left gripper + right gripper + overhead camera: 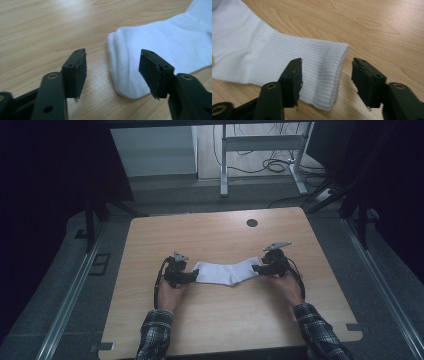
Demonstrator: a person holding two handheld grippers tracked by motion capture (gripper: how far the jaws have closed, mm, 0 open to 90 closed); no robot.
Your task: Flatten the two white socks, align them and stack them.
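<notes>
A white sock [225,271] lies flat across the middle of the wooden table [215,232]. My left gripper [195,276] is at its left end. In the left gripper view the jaws of this gripper [113,58] stand apart, with the sock's rounded toe end [162,42] on the wood between them and no pad pressing on it. My right gripper [256,268] is at the sock's right end. Its jaws [327,64] are spread on either side of the ribbed cuff [287,50], which rests on the table untouched.
A dark round cable hole [252,223] sits near the table's far edge. Beyond the table stands a white desk frame [260,142] with cables on the floor. Metal rails [75,290] run along both sides. The person's plaid sleeves [155,335] enter from the bottom.
</notes>
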